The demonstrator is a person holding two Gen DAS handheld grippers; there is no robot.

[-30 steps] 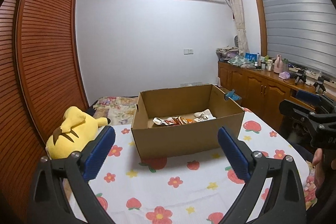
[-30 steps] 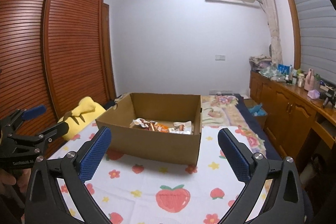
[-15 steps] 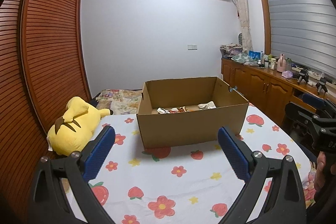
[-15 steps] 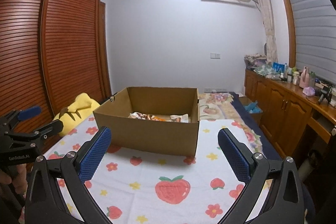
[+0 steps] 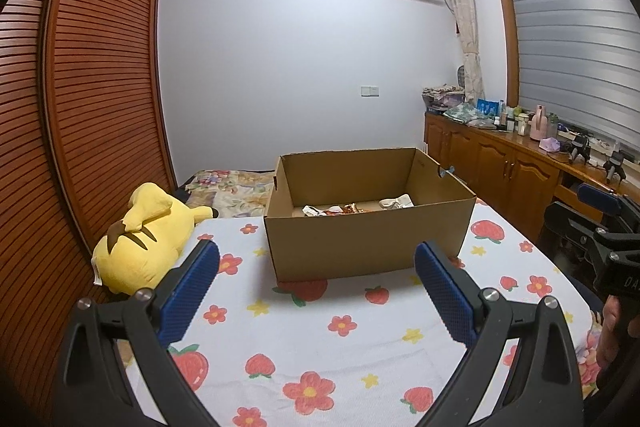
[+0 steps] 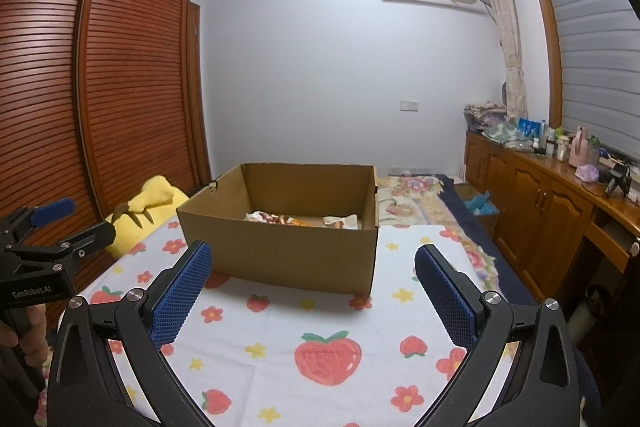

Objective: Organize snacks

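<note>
With both our left gripper (image 5: 316,279) and right gripper (image 6: 314,277) spread empty, the cardboard box (image 5: 370,223) ahead risked snagging low fingers reaching for its snacks (image 5: 352,207).

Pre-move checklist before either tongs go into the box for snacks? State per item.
1. Left tongs open, holding nothing: ok.
2. Right tongs open, holding nothing: ok.
3. Cardboard box upright, top open: ok.
4. Snack packets visible on the box floor: ok; count and type: cannot tell.
5. Cloth between tongs and box free of objects: ok.
6. Destination for sorted snacks: cannot tell, none seen.
</note>
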